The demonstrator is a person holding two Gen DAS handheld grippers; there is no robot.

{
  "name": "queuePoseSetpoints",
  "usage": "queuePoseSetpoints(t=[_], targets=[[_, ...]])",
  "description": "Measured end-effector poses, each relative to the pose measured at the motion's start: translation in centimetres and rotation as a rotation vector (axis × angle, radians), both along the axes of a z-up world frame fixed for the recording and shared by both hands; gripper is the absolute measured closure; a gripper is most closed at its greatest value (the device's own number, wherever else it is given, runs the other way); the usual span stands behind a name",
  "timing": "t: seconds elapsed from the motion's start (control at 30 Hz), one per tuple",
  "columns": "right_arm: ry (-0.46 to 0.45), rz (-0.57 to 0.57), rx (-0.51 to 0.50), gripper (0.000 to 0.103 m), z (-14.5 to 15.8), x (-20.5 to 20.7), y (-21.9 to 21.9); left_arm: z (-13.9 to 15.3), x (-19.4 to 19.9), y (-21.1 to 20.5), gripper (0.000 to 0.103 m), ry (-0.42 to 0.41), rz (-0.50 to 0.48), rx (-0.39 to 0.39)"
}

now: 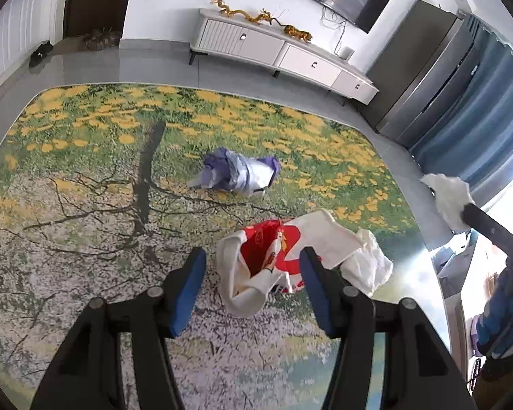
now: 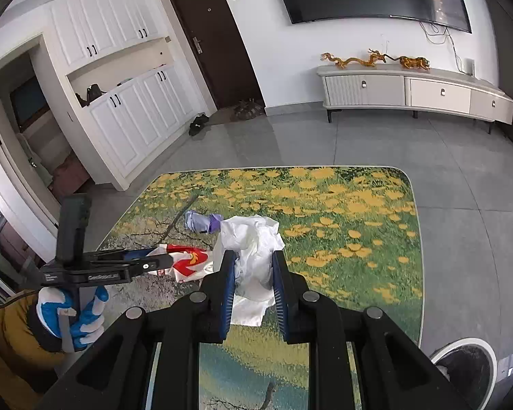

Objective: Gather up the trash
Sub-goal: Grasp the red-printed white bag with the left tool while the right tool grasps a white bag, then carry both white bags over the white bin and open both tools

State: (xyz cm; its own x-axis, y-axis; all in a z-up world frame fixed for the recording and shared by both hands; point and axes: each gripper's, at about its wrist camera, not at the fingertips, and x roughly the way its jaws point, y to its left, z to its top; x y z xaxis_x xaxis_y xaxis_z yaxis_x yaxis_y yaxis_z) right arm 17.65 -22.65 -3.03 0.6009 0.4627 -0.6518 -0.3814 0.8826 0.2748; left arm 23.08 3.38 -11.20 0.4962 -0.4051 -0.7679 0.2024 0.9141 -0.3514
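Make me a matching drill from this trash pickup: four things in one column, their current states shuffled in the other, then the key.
1. white tissue wad
2. red-and-white bag
3. purple wrapper
4. trash bin

A. lies alone, farther out on the flowered table top
B. clamped in the right claw
C. stands on the floor off the table corner
D. lies between the open left claw fingers, unpinched

Pairs: 1-B, 2-D, 3-A, 4-C

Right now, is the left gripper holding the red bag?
No, the left gripper stands open around the red bag, not clamping it.
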Motion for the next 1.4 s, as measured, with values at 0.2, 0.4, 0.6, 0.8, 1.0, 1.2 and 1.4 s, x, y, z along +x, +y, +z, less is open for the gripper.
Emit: queuePoseSetpoints(t=[0.2,0.4,0.6,0.8,1.0,1.2,1.4], targets=[[0.006,-0.010,0.019,0.083,0.0,-1.2,-0.4,0.4,-1.2,0.7,0.076,-0.023,0.034,-0.005],[-0.014,-0.005,0.045,0.083,1.0,-3.7,-0.6,2.9,-3.9,2.4,0.077,-0.050,0.072,-0.023],[-0.071,-0.050,0.062,0.083,3.3,-7.3,-3.1,8.0,-6.5,0.1,0.077,-0.130,0.015,-0.029],[-0.125,-0.190,0.049,0.083,5.5,-12.1,-10.2,11.7,-7.8,-7.2,0.077,-0.166,-0.099,-0.038],[-0.108,-0.390,-0.028,0.081,4.4,-16.4,-18.1,12.3,-7.8,-17.8,0.076,-0.141,-0.225,-0.020],[-0.006,-0.543,0.001,0.081,-0.1,-18.2,-25.3,9.8,-7.9,-28.4,0.076,-0.067,-0.339,0.003],[0.085,-0.605,0.014,0.080,-4.8,-16.8,-29.4,6.2,-7.3,-36.7,0.073,0.022,-0.391,0.017]])
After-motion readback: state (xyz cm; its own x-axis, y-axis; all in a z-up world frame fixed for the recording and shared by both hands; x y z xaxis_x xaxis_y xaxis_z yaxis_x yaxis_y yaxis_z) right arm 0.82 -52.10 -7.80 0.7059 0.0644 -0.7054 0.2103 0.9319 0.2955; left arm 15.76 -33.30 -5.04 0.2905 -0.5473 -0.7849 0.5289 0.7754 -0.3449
